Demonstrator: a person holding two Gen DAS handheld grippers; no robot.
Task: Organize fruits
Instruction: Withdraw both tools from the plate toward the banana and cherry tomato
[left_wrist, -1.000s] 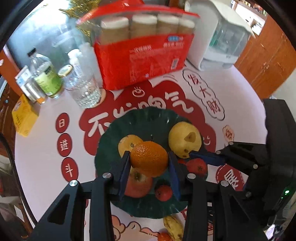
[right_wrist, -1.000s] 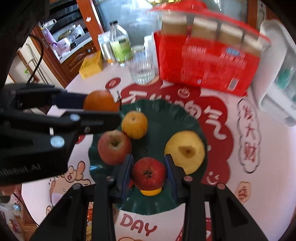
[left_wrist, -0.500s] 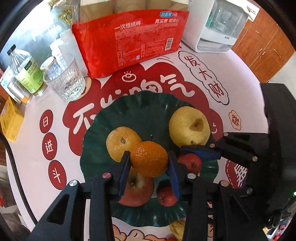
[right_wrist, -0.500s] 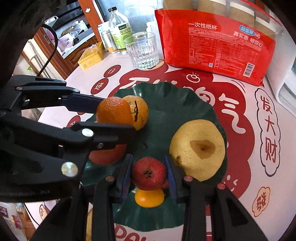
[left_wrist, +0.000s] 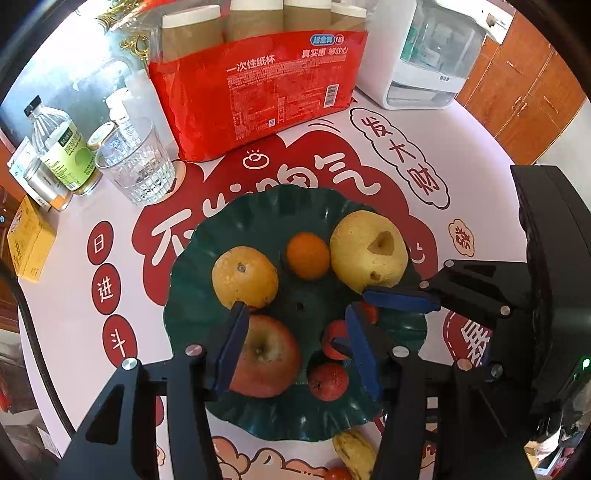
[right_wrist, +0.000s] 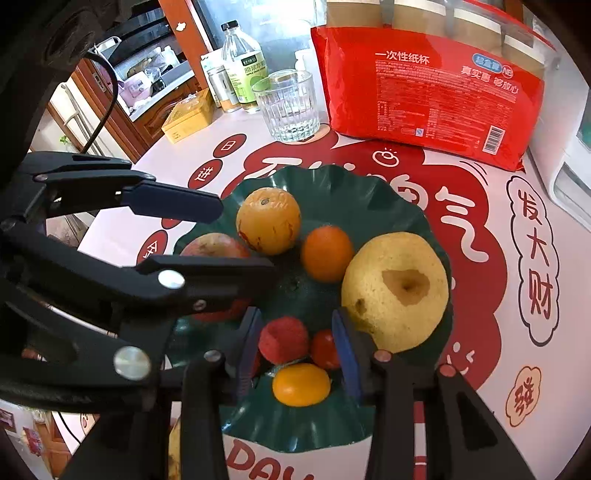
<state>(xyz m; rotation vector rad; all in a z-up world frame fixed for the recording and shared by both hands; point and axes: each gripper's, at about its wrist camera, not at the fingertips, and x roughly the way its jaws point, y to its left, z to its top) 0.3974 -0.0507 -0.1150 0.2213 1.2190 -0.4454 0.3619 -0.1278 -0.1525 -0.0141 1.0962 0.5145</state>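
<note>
My left gripper (left_wrist: 295, 328) is spread wide and holds nothing; my right gripper (right_wrist: 295, 332) is spread too, straddling a small red fruit (right_wrist: 283, 339) without pinching it. The green plate (left_wrist: 258, 214) holds a mandarin (left_wrist: 308, 255) between an orange (left_wrist: 245, 277) and a yellow pear (left_wrist: 368, 254), plus a red apple (left_wrist: 266, 356). A glass (left_wrist: 135, 170) stands apart.
</note>
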